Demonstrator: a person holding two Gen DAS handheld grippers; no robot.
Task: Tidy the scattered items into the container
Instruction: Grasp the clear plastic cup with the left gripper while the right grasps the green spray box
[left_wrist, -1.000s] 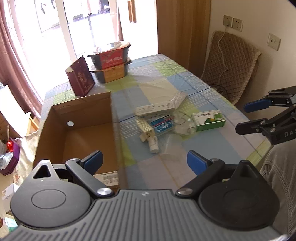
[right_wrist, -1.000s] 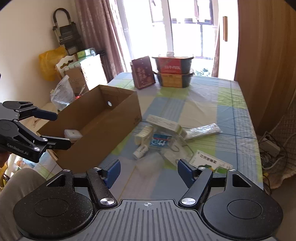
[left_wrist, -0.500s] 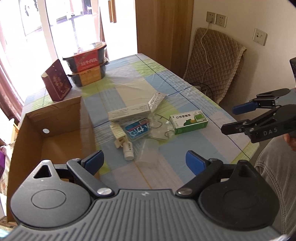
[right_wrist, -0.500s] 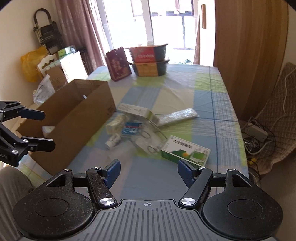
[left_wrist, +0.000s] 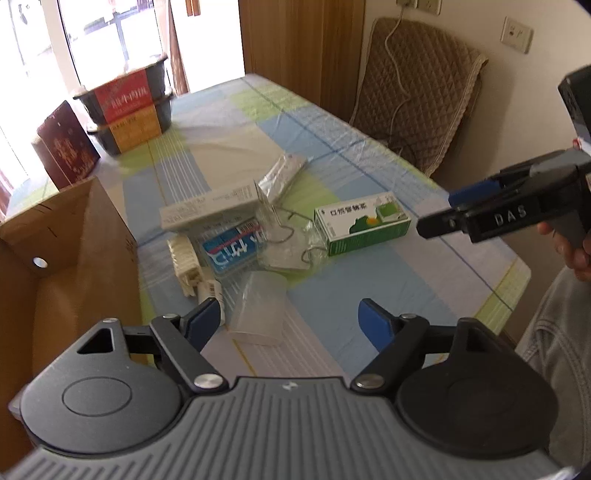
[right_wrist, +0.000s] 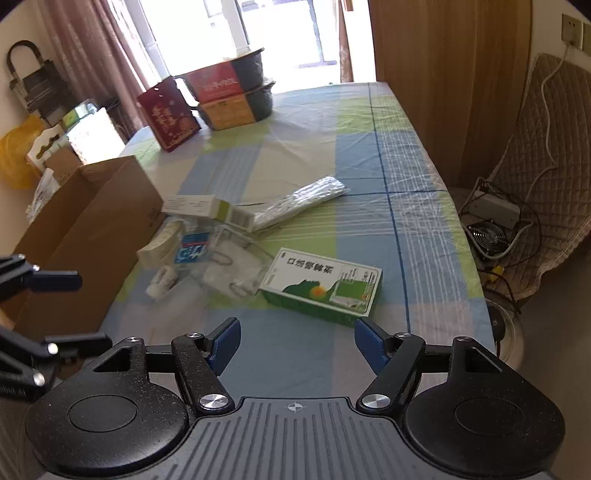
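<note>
Both sets of tongs are spread wide and gripping nothing. The left tongs (left_wrist: 290, 319) hover low over the near edge of the desk (left_wrist: 369, 291) with its blue-green checked cloth, blue pads either side of a clear floppy plastic cup (left_wrist: 260, 310) lying on its side, no contact that I can make out. The right tongs (right_wrist: 295, 341) hang just short of the green and white medicine box (right_wrist: 325, 288), not touching it.

The rest of the clutter sits in a loose pile mid-desk: a blue and white blister pack (left_wrist: 232, 247), a long white carton (left_wrist: 208, 212) on top of the heap, a small white bottle (right_wrist: 162, 280) on its side, a white face mask in a clear wrapper (right_wrist: 232, 267), and a silvery foil sleeve (right_wrist: 303, 201) further back. The open brown cardboard box (left_wrist: 70, 258) stands at the left edge of the desk, right beside the pile.
</note>
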